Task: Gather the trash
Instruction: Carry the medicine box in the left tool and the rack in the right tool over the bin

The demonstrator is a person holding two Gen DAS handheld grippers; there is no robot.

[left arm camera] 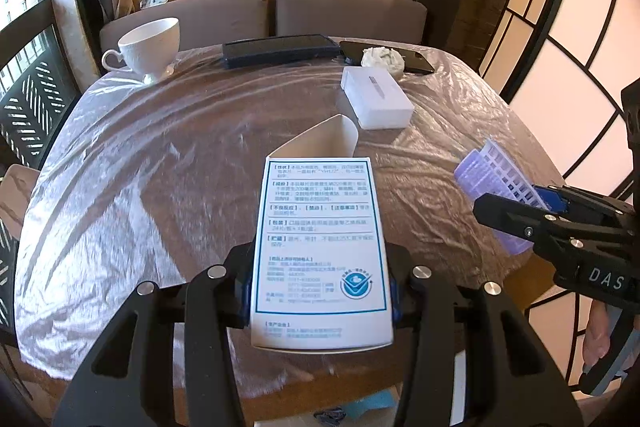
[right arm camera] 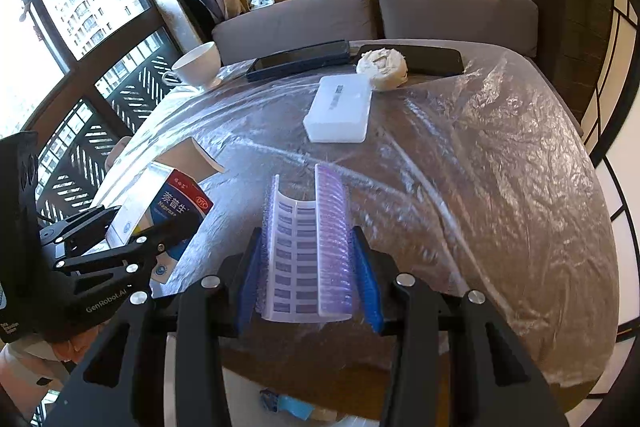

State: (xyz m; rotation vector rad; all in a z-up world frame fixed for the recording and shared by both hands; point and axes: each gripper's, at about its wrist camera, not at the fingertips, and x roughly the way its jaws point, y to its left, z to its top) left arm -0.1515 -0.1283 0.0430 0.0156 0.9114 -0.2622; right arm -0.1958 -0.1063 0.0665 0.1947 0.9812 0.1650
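My left gripper (left arm camera: 322,291) is shut on an empty white medicine box (left arm camera: 320,247) with its end flap open; the box (right arm camera: 168,211) shows its red and blue face in the right wrist view. My right gripper (right arm camera: 308,275) is shut on a bent purple blister pack (right arm camera: 308,247), squeezed between the blue pads (right arm camera: 366,283). The same pack (left arm camera: 496,183) shows at the right of the left wrist view, in the right gripper (left arm camera: 532,211). Both are held above the near part of the plastic-covered table (right arm camera: 500,167). A crumpled white tissue ball (right arm camera: 382,65) lies at the far side.
On the table stand a white teacup (left arm camera: 150,47), a white flat case (left arm camera: 376,97), a dark tablet (left arm camera: 280,51) and a black phone (right arm camera: 432,61). A grey sofa (right arm camera: 456,15) is behind it, windows to the left. Something blue (right arm camera: 286,403) lies on the floor below.
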